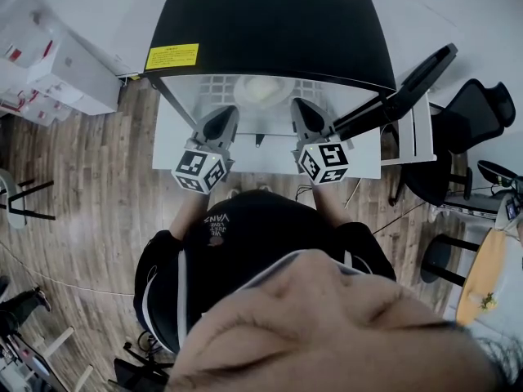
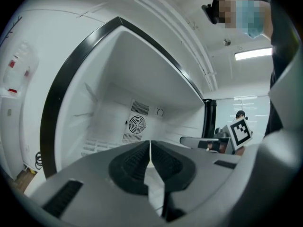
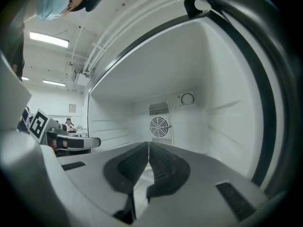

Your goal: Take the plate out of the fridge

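Head view: two hand-held grippers at the mouth of the open fridge [image 1: 270, 23], the plate [image 1: 260, 90] inside it

The black-topped fridge stands on a wood floor [image 1: 90, 186] with its door [image 1: 409, 84] swung out to the right; the pale round plate lies on a white wire shelf [image 1: 214, 84] just inside the opening; the left hand-held gripper [image 1: 222, 119] and the right hand-held gripper [image 1: 299, 109] point into the fridge side by side, the plate between and just beyond their tips; whether either tip touches it cannot be told; each gripper view shows its jaws pressed together with nothing between them; past the jaws, both views show the white back wall and its round fan grille [image 2: 137, 124]; the plate shows in neither gripper view.
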Demonstrator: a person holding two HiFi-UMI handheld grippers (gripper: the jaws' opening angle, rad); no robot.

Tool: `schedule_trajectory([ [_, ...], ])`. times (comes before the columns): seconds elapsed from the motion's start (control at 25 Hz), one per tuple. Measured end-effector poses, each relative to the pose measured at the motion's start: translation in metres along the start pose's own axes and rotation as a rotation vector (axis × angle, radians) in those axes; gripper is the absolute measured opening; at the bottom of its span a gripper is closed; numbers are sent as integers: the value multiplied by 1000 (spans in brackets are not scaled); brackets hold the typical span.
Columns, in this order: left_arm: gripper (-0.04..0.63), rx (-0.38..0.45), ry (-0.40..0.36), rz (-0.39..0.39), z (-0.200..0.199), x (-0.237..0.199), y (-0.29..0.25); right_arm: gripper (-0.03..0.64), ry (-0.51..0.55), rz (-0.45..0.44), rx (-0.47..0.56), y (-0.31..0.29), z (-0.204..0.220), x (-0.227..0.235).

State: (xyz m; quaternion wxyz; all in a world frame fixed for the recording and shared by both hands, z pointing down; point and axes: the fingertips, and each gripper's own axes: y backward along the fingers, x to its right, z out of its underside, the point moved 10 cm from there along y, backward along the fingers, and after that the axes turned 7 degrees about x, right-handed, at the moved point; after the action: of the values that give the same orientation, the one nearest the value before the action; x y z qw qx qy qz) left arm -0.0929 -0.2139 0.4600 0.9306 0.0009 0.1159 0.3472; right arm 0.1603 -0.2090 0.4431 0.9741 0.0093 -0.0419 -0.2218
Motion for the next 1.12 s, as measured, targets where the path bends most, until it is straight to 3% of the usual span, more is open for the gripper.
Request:
schedule_trajectory([
  [0.32, 20, -41, 93, -61, 10, -3, -6, 12, -6, -28, -7, -5, 2, 7],
  [1.12, 21, -62, 341, -129, 20, -10, -14, 12, -15, -50, -16, -9, 5, 19],
])
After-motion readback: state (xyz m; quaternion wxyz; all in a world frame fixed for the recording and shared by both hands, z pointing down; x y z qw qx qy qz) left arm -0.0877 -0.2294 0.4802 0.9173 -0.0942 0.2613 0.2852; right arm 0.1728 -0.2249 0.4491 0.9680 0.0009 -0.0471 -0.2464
